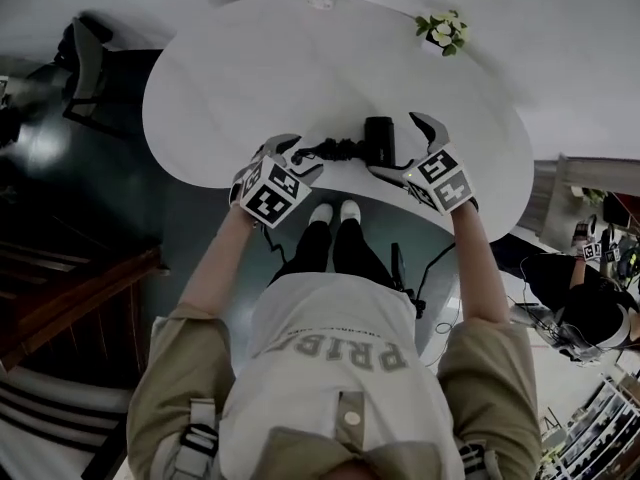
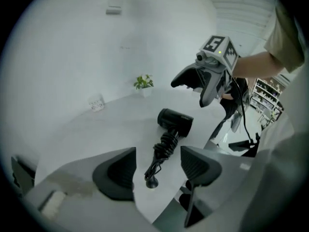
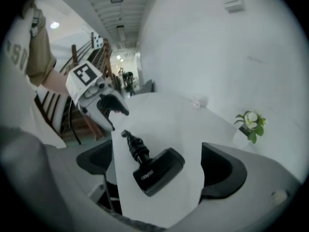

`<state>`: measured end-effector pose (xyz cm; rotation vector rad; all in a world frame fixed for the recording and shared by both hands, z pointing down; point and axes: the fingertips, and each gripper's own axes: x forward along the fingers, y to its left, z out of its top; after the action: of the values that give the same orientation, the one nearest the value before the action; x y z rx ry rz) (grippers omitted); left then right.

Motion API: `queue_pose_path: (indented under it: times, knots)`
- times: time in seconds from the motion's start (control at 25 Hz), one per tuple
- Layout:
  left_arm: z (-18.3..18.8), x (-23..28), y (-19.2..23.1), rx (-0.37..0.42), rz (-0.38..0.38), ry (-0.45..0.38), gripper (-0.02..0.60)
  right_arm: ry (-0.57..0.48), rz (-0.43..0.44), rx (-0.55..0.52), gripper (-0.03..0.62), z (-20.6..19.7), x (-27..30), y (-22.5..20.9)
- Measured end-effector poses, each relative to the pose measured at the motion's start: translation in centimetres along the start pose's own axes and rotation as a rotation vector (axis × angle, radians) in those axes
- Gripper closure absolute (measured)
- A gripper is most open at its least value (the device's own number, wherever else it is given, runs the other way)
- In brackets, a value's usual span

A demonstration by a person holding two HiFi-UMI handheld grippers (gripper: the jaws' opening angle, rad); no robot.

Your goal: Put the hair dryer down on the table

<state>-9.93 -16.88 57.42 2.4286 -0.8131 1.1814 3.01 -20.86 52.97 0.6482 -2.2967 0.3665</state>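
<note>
Head view: hair dryer (image 1: 378,140) lies on the table (image 1: 250,68), body by the right gripper (image 1: 405,150), cord toward the left gripper (image 1: 297,158) (both jaws-apart, empty).

1. Right hand-held gripper (image 3: 155,154): the jaws are held wide apart, and nothing is gripped.
2. Hair dryer (image 3: 159,172): the black body is laid flat on the white worktop (image 3: 169,115) between the jaws and is touched by neither; its cord (image 3: 134,146) is bundled at the handle end.
3. Left hand-held gripper (image 3: 115,116): seen at upper left, beyond the cord, with its jaws parted.
4. Potted plant (image 3: 251,122): stood near the worktop's far right edge.
</note>
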Motion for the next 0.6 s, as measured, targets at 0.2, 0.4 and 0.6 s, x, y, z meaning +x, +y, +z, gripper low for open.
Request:
queue_pose_path:
  times: [0.2,0.4,0.6]
  knots:
    - [5.7,-4.7,0.8,-0.072,0.144,-0.216,0.279,-0.335,-0.17,0.241,0.108,5.8,-4.6,-0.2]
    - [10.8,-12.0,1.1,-0.175,0.318,-0.526,0.405,-0.508,-0.342,0.306,0.184,8.4,-9.7,0.7]
    - [13.5,-17.4,1.6,-0.152,0.447,-0.702,0.467,-0.655,-0.507,0.297,0.321,10.8,-15.5,1.5]
